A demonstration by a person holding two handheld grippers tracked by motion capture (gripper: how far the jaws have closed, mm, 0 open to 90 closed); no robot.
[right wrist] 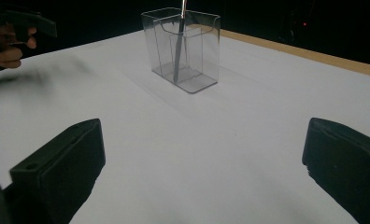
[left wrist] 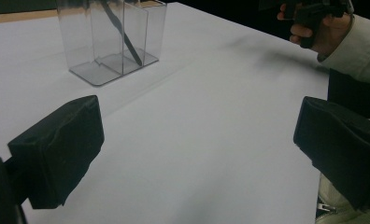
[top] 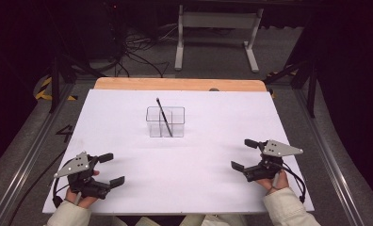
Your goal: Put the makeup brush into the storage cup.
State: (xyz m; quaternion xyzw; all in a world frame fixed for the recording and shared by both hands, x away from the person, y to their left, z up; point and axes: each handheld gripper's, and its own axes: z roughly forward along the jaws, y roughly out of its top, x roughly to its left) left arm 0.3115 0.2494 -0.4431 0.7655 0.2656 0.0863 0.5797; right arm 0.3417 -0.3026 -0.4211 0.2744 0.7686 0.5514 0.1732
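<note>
Near the middle of the white-covered bench [top: 128,188] stands a clear plastic divided holder [top: 165,122], a thin dark pen [top: 164,117] leaning inside it, tip down. My left hand-held gripper [top: 109,168] and right hand-held gripper [top: 244,154] both rest at the near edge, jaws spread wide, holding nothing, well apart from the holder. To take the pen cleanly, I'd judge it best to approach from above with one gripper, close on the upper shaft and lift along its lean. I can read no label or writing anywhere.

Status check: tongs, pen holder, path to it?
Left tongs open, empty, near table edge. Right tongs open, empty. Dark pen leaning inside clear holder, mid-table. White sheet between bare.
</note>
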